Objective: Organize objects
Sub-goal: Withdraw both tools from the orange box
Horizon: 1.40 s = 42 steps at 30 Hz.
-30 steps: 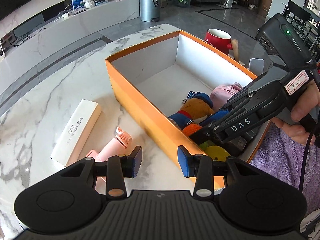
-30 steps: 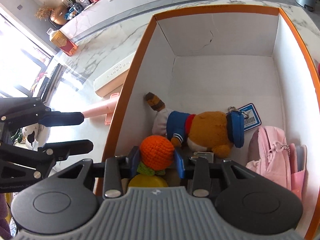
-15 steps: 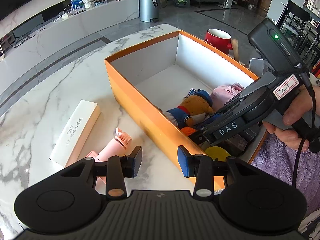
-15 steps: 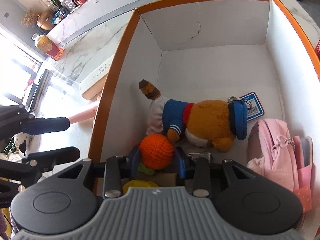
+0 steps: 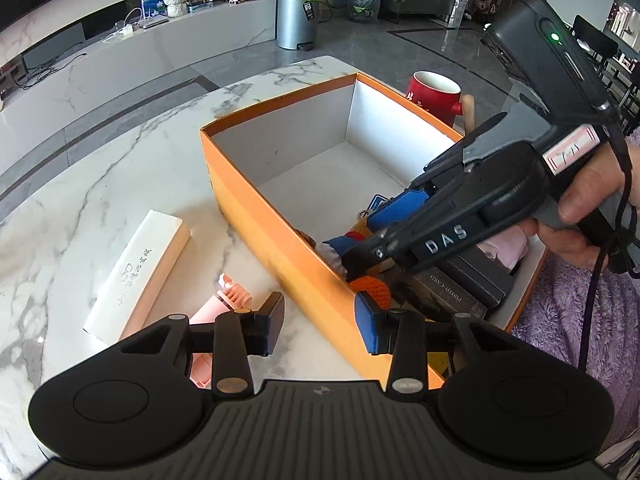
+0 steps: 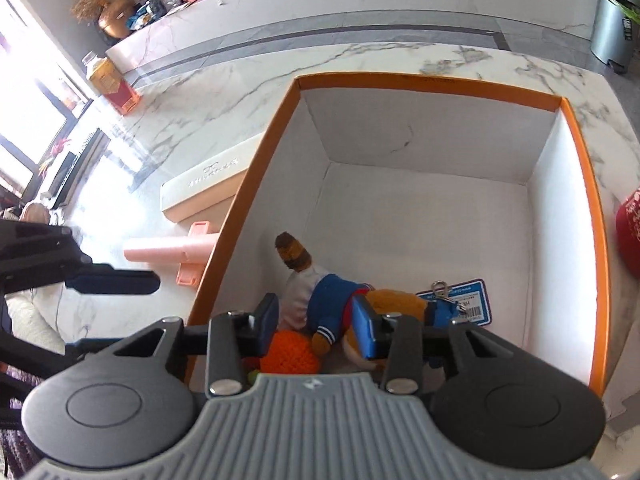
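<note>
An orange box (image 5: 276, 240) with white inside stands on the marble table; it also shows in the right wrist view (image 6: 256, 196). In it lie an orange crocheted ball (image 6: 290, 354), a plush bear in blue (image 6: 340, 304), a blue tag (image 6: 466, 304), dark books (image 5: 460, 284) and a pink pouch. My right gripper (image 6: 314, 324) is open and empty, raised above the ball (image 5: 374, 288). My left gripper (image 5: 320, 326) is open and empty over the box's near wall. A pink handheld fan (image 5: 224, 304) and a white long box (image 5: 140, 272) lie left of the box.
A red mug (image 5: 434, 96) stands behind the box's far right side. An orange bottle (image 6: 112, 84) stands at the table's far left in the right wrist view. A purple fleece sleeve (image 5: 580, 320) is at the right. A trash bin (image 5: 296, 16) stands on the floor beyond.
My right gripper has opened, let go of the orange ball inside the box, and lifted back above it. The left gripper has stayed put.
</note>
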Tool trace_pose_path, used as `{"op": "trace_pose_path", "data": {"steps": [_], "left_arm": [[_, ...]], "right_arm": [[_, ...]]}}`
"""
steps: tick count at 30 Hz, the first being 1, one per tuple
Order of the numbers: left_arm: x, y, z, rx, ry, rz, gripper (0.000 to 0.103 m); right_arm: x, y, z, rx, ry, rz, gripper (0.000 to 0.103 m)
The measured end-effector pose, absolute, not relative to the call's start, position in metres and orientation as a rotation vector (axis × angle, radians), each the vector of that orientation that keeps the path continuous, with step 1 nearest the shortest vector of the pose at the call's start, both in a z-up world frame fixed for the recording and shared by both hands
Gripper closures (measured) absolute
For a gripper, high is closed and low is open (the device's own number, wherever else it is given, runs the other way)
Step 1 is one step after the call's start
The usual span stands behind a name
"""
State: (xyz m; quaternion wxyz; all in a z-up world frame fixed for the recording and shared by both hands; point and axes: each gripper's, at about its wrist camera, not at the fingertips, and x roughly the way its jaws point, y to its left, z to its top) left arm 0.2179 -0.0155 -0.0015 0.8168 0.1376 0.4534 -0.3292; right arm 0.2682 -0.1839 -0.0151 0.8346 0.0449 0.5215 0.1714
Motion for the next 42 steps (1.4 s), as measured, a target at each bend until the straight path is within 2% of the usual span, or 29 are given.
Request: {"op": "trace_pose_path", "data": {"steps": [2, 11, 15, 18, 24, 28, 32, 42], "left_arm": [[0.221, -0.015, -0.004, 0.296, 0.976, -0.692, 0.057], [0.224, -0.016, -0.011, 0.305, 0.986, -0.684, 0.057], [0.223, -0.016, -0.011, 0.313, 0.981, -0.683, 0.057], [0.222, -0.014, -0.010, 0.313, 0.978, -0.677, 0.057], [0.224, -0.009, -0.011, 0.310, 0.979, -0.660, 0.057], [0.225, -0.010, -0.010, 0.296, 0.976, -0.665, 0.057], [0.226, -0.010, -0.010, 0.296, 0.974, -0.674, 0.057], [0.232, -0.009, -0.017, 0.292, 0.992, -0.666, 0.057]], "right_arm": [[0.267, -0.176, -0.019, 0.025, 1.111, 0.374, 0.051], [0.265, -0.162, -0.034, -0.201, 1.158, 0.426, 0.047], [0.262, -0.148, -0.038, -0.345, 1.156, 0.466, 0.035], [0.260, -0.142, -0.038, -0.421, 1.140, 0.453, 0.037], [0.279, -0.167, -0.015, -0.277, 1.102, 0.428, 0.042], [0.307, -0.183, -0.021, -0.127, 1.148, 0.439, 0.052], [0.328, -0.192, -0.028, -0.001, 1.153, 0.453, 0.053], [0.337, -0.198, -0.065, 0.132, 1.338, 0.477, 0.052]]}}
